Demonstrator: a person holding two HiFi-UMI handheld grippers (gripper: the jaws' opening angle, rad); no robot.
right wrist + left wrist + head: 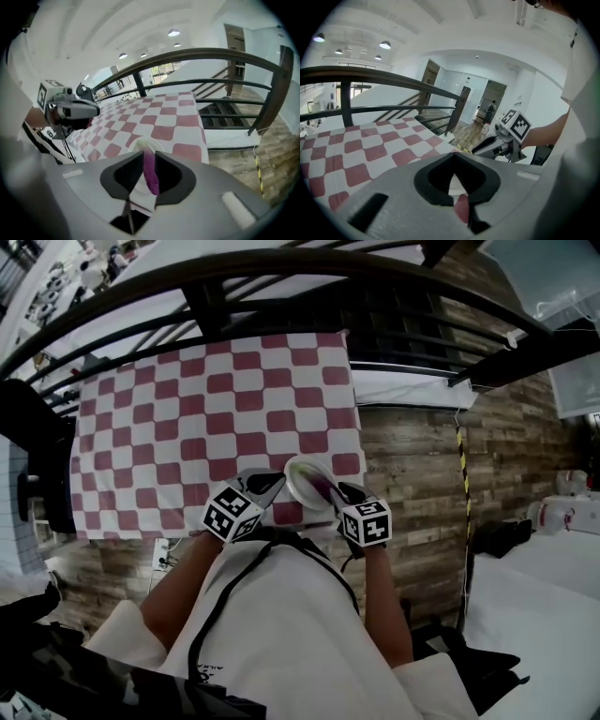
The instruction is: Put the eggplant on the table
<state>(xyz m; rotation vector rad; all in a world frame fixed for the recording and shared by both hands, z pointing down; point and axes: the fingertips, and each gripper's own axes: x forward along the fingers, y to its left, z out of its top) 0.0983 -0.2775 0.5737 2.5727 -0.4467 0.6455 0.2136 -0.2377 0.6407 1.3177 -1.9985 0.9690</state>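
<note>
Right tongs (149,169), angled down, pinch the eggplant (151,180) while left tongs (458,188) grip the plate (298,480).

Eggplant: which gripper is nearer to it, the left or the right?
Right. The right gripper holds the eggplant between its jaws; the left gripper is at the plate rim, beside the eggplant.

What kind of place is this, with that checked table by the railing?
Probably an upper landing in a large office or workshop building: the checked table stands by a black metal railing beside stairs going down, under round ceiling lamps.
</note>
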